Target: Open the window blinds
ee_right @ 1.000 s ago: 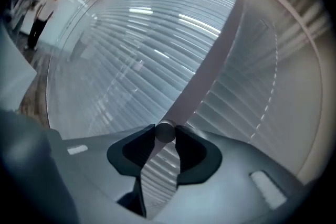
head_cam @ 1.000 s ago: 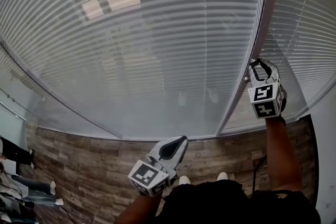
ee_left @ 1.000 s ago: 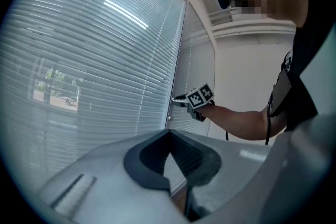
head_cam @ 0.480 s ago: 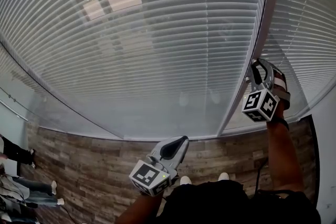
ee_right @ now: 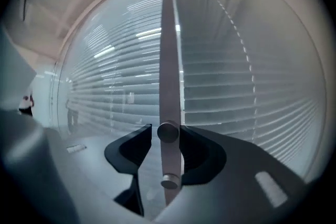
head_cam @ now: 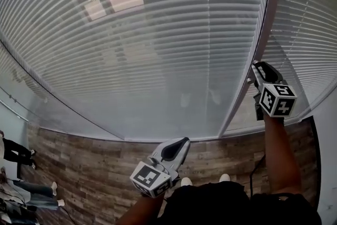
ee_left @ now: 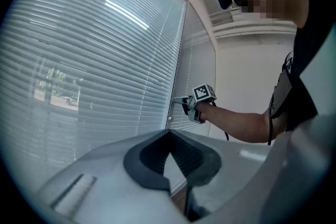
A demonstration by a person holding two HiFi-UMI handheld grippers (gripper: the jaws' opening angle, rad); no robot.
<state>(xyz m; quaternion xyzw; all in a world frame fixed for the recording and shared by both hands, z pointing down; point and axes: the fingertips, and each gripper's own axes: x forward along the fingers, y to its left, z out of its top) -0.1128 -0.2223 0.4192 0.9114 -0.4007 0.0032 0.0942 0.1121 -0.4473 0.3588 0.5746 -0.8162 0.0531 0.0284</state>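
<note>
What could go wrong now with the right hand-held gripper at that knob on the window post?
The right hand-held gripper has just been opening its jaws. They stand apart around the upper knob without pressing it, so closing again off-centre could slip off that small round knob. A second knob sits just below on the same window post, so the jaws might catch the wrong one.

light: daylight through blinds (head_cam: 158, 34) | glare: mild | edges: fisheye-bent | foreground: blurred

White horizontal window blinds (head_cam: 158, 34), slats partly tilted, outdoors dimly visible through them
</note>
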